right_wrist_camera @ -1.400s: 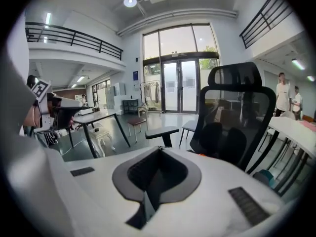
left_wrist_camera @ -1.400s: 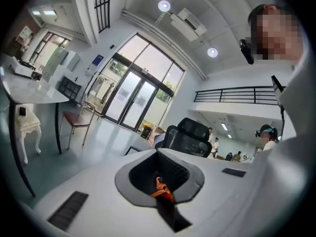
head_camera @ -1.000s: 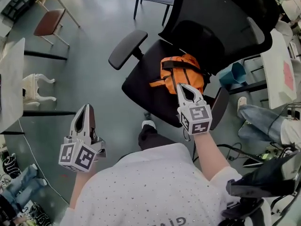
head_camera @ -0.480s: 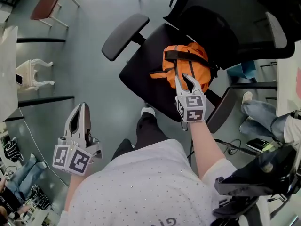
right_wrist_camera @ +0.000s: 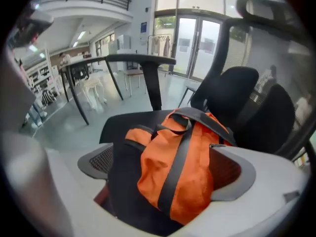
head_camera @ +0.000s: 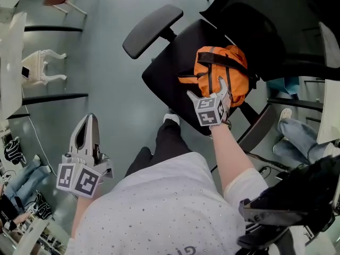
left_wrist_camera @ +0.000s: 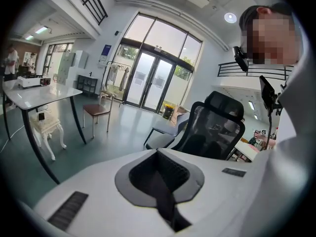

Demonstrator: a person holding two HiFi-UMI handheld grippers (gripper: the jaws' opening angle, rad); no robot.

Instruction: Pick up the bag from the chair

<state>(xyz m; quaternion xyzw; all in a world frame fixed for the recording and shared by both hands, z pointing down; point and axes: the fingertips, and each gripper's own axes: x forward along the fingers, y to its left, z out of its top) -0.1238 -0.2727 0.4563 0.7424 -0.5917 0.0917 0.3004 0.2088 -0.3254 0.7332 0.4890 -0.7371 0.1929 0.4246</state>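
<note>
My right gripper (head_camera: 210, 92) has its jaws spread around the orange bag (head_camera: 226, 68) on the chair (head_camera: 170, 76), while my left gripper (head_camera: 90, 121) is pinched closed and empty.

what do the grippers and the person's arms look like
The left gripper and right gripper are pale grey, tapered two-jaw tools with dark ribbed inner pads. Each carries a white cube printed with black square markers. The person wears a white short-sleeved shirt with tiny dots.

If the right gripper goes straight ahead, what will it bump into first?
The orange bag on the black chair. The right gripper points right at it with jaws apart and the bag showing between them, so it would likely touch almost at once.
</note>
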